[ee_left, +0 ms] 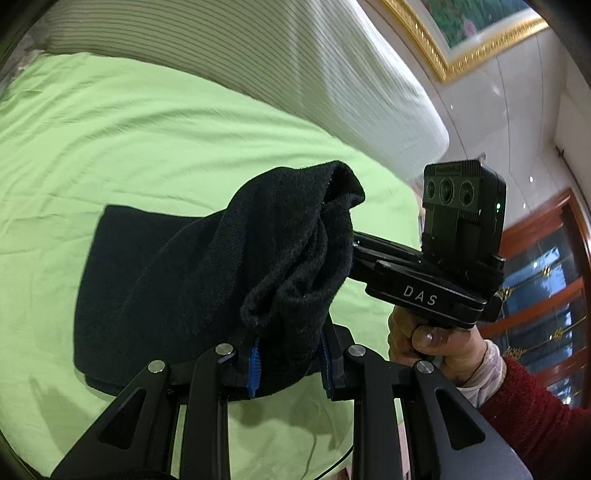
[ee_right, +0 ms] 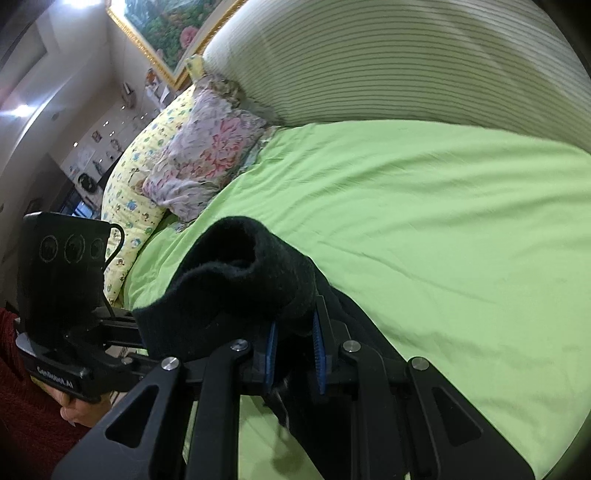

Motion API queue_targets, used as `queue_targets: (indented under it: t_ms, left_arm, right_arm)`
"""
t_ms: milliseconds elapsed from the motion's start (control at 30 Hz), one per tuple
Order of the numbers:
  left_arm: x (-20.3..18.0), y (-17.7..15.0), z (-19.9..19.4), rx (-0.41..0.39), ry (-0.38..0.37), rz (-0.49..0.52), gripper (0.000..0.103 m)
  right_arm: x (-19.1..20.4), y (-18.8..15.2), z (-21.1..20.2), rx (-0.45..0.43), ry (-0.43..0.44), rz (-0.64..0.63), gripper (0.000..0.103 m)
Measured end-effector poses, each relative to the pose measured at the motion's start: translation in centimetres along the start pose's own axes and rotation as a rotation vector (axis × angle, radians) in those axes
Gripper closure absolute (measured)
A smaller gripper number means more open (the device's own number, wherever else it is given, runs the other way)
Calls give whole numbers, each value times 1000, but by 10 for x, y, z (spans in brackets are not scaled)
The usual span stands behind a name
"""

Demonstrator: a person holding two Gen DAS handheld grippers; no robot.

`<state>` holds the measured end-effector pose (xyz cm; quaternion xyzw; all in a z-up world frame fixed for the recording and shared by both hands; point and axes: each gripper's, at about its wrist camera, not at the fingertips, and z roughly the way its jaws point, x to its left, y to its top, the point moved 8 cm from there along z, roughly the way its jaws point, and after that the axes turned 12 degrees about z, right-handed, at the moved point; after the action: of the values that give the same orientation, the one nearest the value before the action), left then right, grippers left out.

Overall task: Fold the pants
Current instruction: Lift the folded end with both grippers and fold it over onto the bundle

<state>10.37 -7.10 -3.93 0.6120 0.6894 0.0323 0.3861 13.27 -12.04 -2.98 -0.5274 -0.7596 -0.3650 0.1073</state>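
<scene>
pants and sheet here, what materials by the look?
Black pants: looks like a thick knit or fleece, matte, with a fuzzy nap and soft rolled edges. Green bedsheet: thin smooth woven fabric, probably cotton or a blend, going by its fine shallow creases and faint sheen.

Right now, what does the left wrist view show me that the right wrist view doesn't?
Only the left wrist view shows the folded part of the black pants lying flat on the green sheet, the bare hand gripping the right gripper's handle, and a wooden door. Only the right wrist view shows the floral pillow, the yellow patterned pillow and the painting's flowers. Both show the striped headboard, a bunched pants end clamped between blue pads, and the other gripper alongside, with the left gripper close up in its own view.
</scene>
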Motion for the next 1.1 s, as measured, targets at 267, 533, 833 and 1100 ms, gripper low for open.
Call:
queue_targets:
  t_ms: [267,533,833,1100]
  left_arm:
    - [-16,-18,49,71,25,57,78]
    - [-28,-31,94,155,62,121,72]
    - [-32,-34,118,208,37,137,59]
    - [-44,-29,119,232,-34,161,52]
  right_arm:
    - [-40,-20,-10,-5,-20,76,85]
    - [-75,-40,-11,20,-112,138,85]
    - [-100,-54,-34,-13,-200,239,84]
    - [-107,-63,-45,-51,-239,356,69]
